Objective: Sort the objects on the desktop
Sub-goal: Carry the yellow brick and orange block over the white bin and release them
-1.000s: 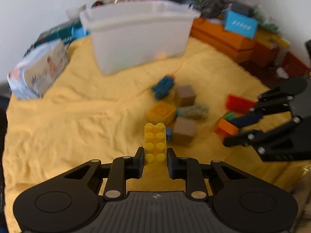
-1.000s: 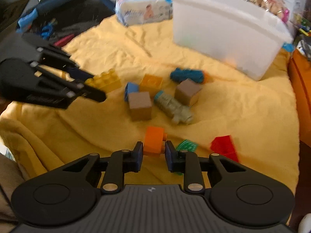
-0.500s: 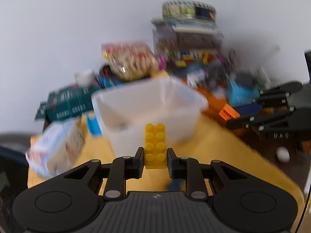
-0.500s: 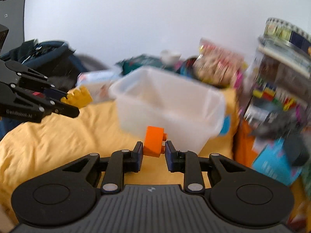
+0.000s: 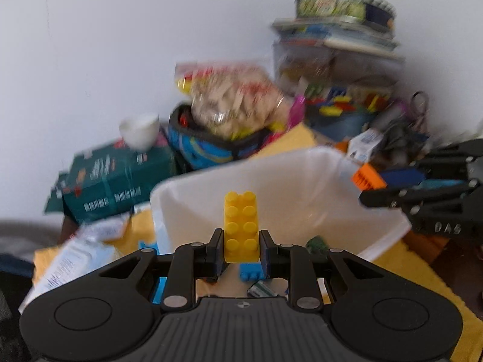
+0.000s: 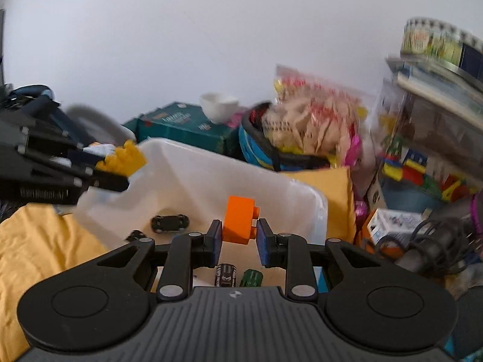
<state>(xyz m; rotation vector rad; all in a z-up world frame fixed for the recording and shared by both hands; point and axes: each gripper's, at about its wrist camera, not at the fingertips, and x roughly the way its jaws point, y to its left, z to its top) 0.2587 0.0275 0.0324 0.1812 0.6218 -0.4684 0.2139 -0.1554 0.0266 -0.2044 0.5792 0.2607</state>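
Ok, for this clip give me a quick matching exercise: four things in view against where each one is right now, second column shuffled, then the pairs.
Things:
1. yellow brick
2. orange brick
3. black toy car
4. white bowl

Places:
A. lying on the floor of the white bin
B. held between the fingers of the right gripper
C. on top of the green box behind the bin
D. held between the fingers of the left gripper

Pairs: 1-D, 2-B, 3-A, 4-C
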